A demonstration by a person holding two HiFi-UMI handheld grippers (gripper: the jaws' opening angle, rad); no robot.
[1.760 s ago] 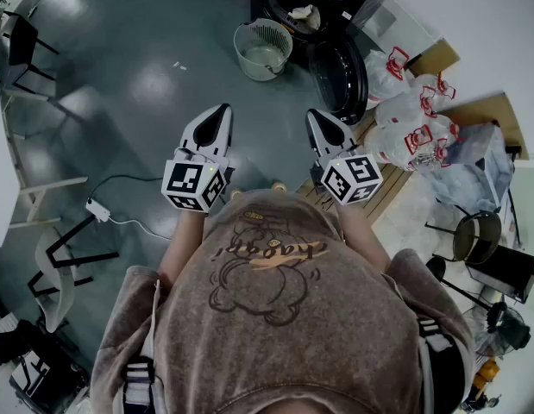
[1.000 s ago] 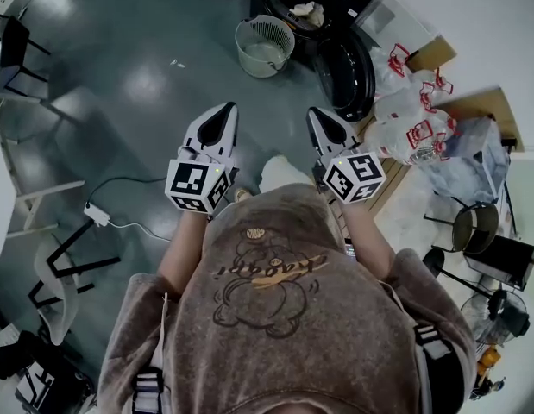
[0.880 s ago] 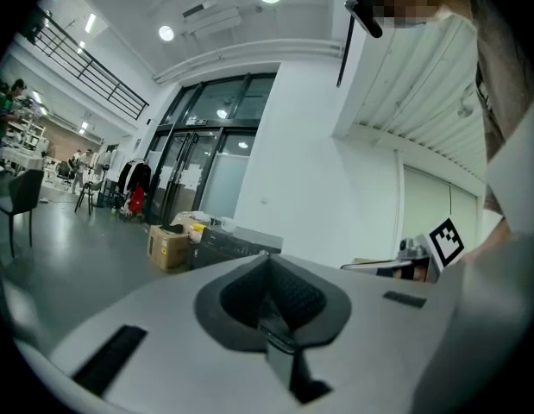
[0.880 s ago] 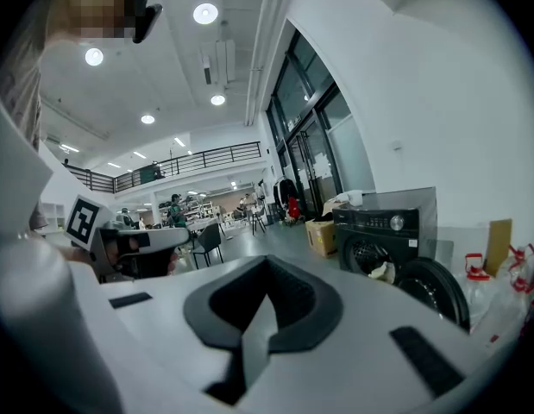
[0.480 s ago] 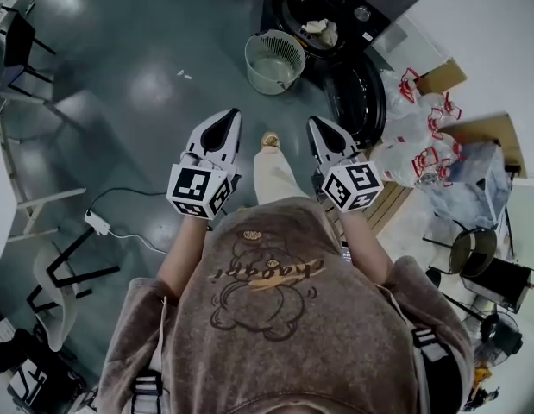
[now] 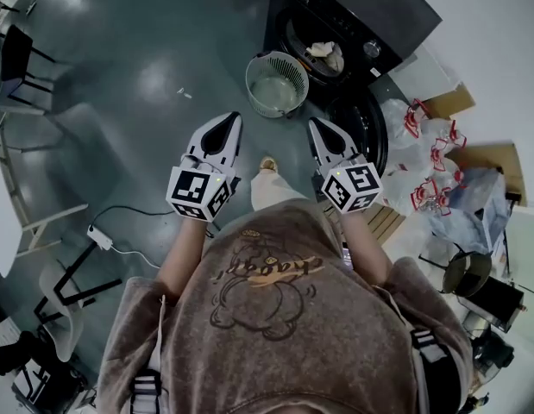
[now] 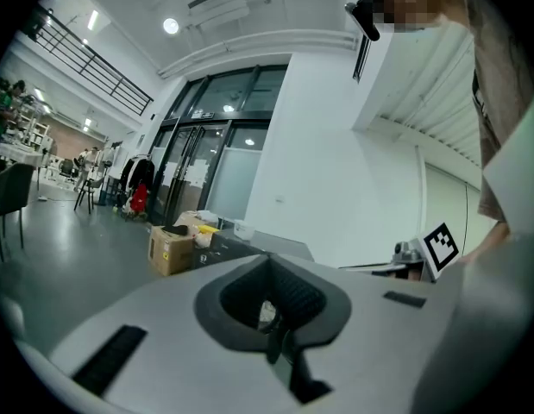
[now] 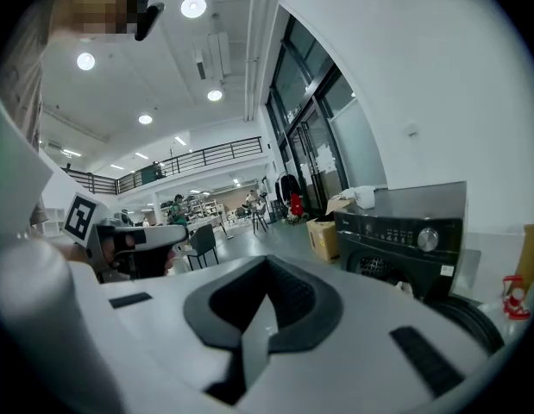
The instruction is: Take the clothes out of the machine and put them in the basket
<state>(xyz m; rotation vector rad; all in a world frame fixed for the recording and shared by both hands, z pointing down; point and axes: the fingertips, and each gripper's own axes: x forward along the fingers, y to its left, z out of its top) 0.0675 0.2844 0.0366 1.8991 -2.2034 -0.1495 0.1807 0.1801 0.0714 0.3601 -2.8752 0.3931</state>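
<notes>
1. Both grippers are carried out in front, pointing roughly at the machine. The left gripper (image 6: 229, 119) has its jaws pressed together with nothing between them, and the right gripper (image 6: 316, 124) is the same, closed and empty. Makes sense to me, there's nothing within reach to grab yet.
2. The clothes (image 6: 324, 52) are a pale bundle sitting right at the drum opening of the machine (image 6: 370, 11), which stands at the far edge of the floor (image 6: 146, 84), against the wall.
3. The door (image 6: 363, 119) hangs wide open and swings out toward the person, so the drum mouth is free to reach into.
4. The basket (image 6: 277, 83) is on the floor just beside the machine's front, left of the open door. It looks empty as far as I can tell. Parked that close, I'd guess it's for a short carry from drum to basket.
5. My read is that the task has barely started, and the jaws need to open before going in.
6. The white bags (image 6: 422, 136) crowd the floor's right edge beside the door, so that side is tight.
</notes>
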